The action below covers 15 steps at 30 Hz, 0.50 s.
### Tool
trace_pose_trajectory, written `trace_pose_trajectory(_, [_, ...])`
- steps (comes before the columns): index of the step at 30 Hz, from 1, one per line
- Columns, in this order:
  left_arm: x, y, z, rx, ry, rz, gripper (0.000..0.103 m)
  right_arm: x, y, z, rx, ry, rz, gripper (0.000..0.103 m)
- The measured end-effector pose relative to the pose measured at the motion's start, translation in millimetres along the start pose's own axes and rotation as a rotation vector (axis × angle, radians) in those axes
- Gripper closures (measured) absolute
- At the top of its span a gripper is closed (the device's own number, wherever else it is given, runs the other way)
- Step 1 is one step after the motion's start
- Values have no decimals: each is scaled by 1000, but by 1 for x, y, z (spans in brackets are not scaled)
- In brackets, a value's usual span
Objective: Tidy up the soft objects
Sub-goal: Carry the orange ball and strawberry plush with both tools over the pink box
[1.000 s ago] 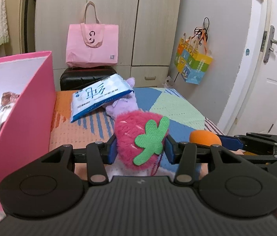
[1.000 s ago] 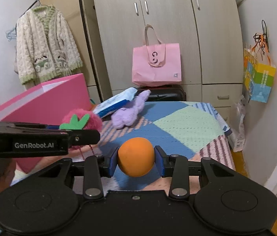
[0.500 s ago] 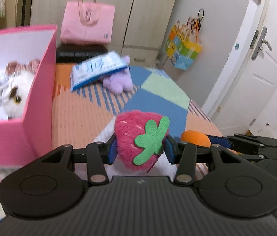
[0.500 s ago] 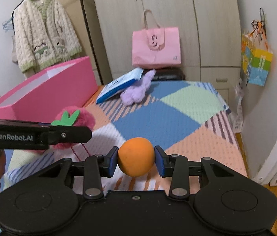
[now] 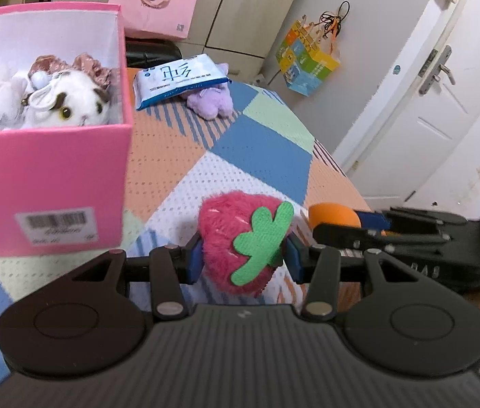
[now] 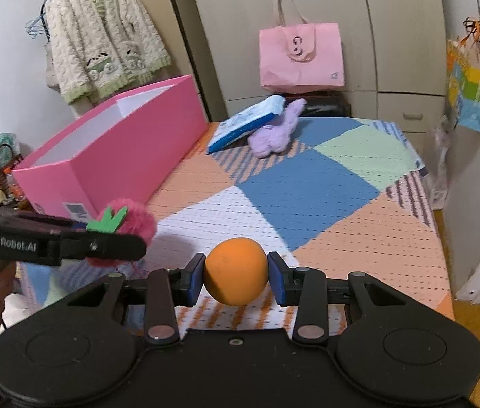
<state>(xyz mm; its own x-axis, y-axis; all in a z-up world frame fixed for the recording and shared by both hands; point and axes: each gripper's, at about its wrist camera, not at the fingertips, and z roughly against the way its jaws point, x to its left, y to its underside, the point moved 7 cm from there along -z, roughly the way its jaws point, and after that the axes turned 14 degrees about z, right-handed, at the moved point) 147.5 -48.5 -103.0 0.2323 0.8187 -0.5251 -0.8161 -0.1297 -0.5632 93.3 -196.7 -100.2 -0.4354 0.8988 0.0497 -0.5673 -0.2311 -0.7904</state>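
Observation:
My left gripper (image 5: 243, 260) is shut on a fuzzy pink strawberry plush (image 5: 240, 234) with a green felt leaf, held above the patchwork blanket (image 5: 260, 156). My right gripper (image 6: 236, 277) is shut on an orange ball (image 6: 236, 270); the ball (image 5: 333, 214) also shows at the right of the left wrist view. The pink box (image 5: 52, 187) stands at the left, with a white plush animal (image 5: 69, 102) lying inside. In the right wrist view the left gripper (image 6: 103, 238) with the strawberry (image 6: 131, 214) sits in front of the box (image 6: 110, 156). A purple plush (image 5: 211, 102) lies further back.
A blue-and-white wipes packet (image 5: 178, 78) leans on the purple plush. Beyond the bed stand a pink tote bag (image 6: 301, 57) on a dark case, a wardrobe and a hanging cardigan (image 6: 103, 44). A colourful bag (image 5: 306, 61) hangs on the right wall beside a white door (image 5: 427, 102).
Both grippers have pulled back and tilted downward with their loads. In the left wrist view the pink box's open top and the white plush inside have come into sight.

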Motion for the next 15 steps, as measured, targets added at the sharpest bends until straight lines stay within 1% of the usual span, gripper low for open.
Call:
trace_pose_trajectory(3, [6, 0, 15, 18, 18, 6, 57, 8, -9, 4, -2, -49, 5, 59])
trace_pose_trajectory(6, [14, -3, 34, 12, 25, 11, 57, 19, -19, 7, -2, -106, 19, 59])
trace_pose_trajectory(10, [24, -12, 61, -44, -2, -2, 57, 34, -30, 4, -7, -190, 21, 59])
trace_pose_trajectory(12, [30, -17, 75, -80, -25, -2, 57, 42, -34, -2, 3, -218, 21, 58])
trace_pose_trajectory(15, [37, -24, 96, -129, -38, -12, 57, 53, -42, -5, -1, -251, 26, 58])
